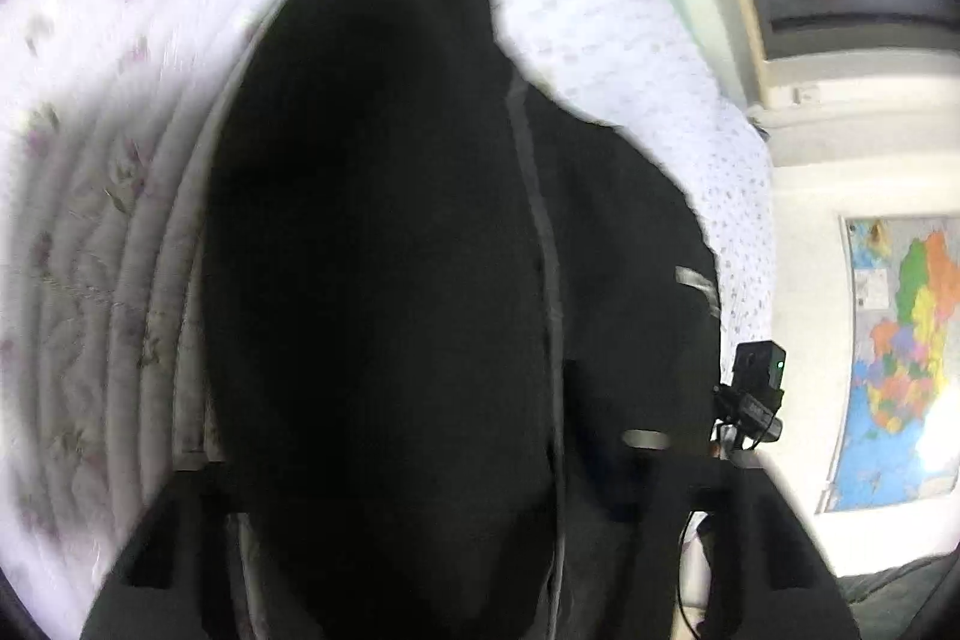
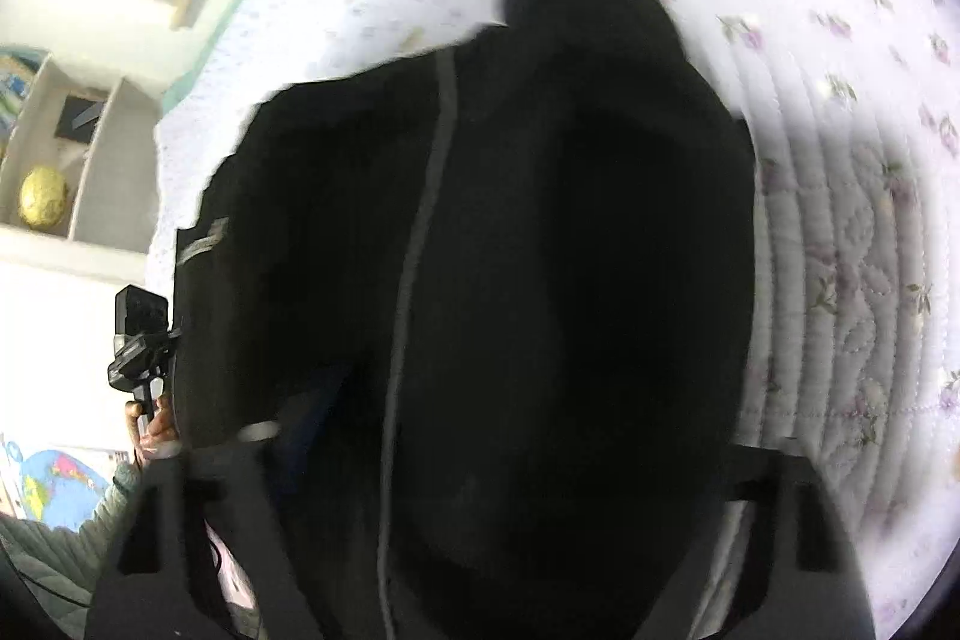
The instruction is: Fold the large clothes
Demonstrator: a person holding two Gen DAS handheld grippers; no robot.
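Observation:
A large black garment with a thin grey stripe hangs in front of both cameras, lifted above a white floral quilt. It fills the right wrist view too. My left gripper has the cloth bunched between its fingers, and so does my right gripper. The fingertips are hidden by the dark cloth. The right gripper's camera head shows past the garment's right edge in the left view. The left gripper's camera head shows at the garment's left edge in the right view.
The bed's quilt lies under and behind the garment. A coloured wall map hangs at the right. White shelves with a gold round object stand at the left, beyond the bed's edge.

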